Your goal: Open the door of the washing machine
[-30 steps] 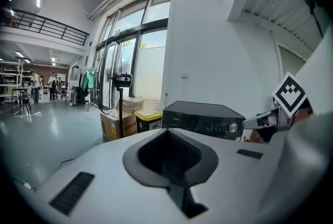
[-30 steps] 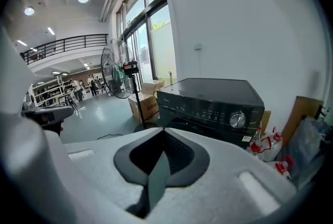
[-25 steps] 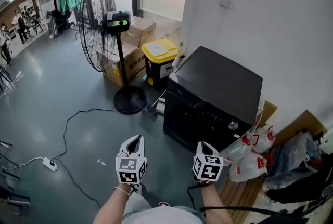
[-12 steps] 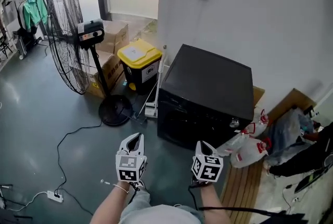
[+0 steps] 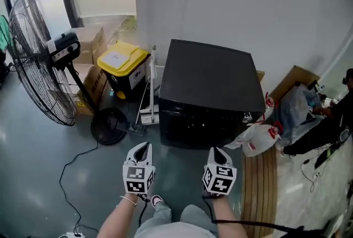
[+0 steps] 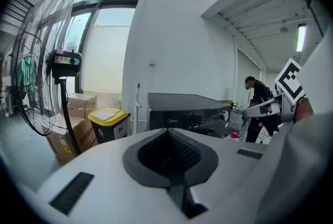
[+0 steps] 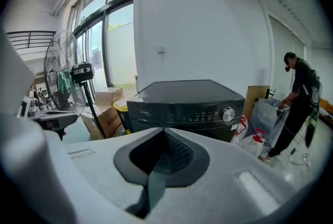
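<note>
The washing machine [image 5: 209, 93], a black cabinet, stood on the floor against the white wall [image 5: 248, 5], at 12 o'clock from both tongs. Its dark top lay flat, and the control knob [image 7: 228, 114] sat at the right end of its front panel. The left tongs [image 5: 142, 148] and right tongs [image 5: 217, 152] were held side by side short of the machine's front, apart from it. Each pair was closed with nothing between its jaws. A white plastic bag with red print [image 5: 256, 138] lay at 4 o'clock of the machine, just beside its front corner. A yellow-lidded bin [image 5: 122, 68] stood at 9 o'clock of the machine. Farther out at 9 o'clock were cardboard boxes [image 5: 88, 46] and a pedestal fan [image 5: 41, 65]. A person in dark clothing [image 7: 299, 98] stood at 3 o'clock, well apart.
</note>
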A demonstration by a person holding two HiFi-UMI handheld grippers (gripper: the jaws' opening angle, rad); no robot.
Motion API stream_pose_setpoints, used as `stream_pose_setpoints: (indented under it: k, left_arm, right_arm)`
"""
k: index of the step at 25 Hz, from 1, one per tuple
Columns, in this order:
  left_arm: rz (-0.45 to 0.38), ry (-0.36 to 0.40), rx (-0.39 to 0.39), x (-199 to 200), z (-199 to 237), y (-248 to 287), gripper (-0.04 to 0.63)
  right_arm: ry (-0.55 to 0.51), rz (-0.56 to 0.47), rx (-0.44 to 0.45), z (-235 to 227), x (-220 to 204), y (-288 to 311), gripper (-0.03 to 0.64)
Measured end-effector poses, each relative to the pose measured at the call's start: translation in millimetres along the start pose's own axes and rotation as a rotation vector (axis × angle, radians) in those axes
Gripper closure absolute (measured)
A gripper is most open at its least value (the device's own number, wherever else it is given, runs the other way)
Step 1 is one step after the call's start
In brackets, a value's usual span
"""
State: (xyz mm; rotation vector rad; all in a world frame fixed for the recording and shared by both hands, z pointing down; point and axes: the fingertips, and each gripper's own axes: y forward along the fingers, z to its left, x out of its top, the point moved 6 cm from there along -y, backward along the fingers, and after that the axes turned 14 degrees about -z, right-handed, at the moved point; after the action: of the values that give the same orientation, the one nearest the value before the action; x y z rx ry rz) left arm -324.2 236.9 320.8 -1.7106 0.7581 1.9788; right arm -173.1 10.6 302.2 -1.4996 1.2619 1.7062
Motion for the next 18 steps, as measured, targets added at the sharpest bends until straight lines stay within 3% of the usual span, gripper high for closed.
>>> stream_pose_setpoints:
  k: [5, 12, 18]
  left_arm:
    - [0.035, -0.027, -0.026, -23.5, 9.6, 19.6, 0.591]
    - [0.063, -0.001, -0.101, -43.2, -3.9, 34.9, 0.591]
    - [0.075, -0.017, -0.107, -71.2, -3.4, 53.2, 0.591]
  right_arm:
    - [-0.018, 0.034, -0.077, -7.0, -19.0, 3.4, 0.612]
    - [0.009, 0.072, -0.106, -17.8, -41.0, 15.1, 0.612]
    - [0.002, 0.099, -0.122, -29.7, -62.9, 28.8, 0.612]
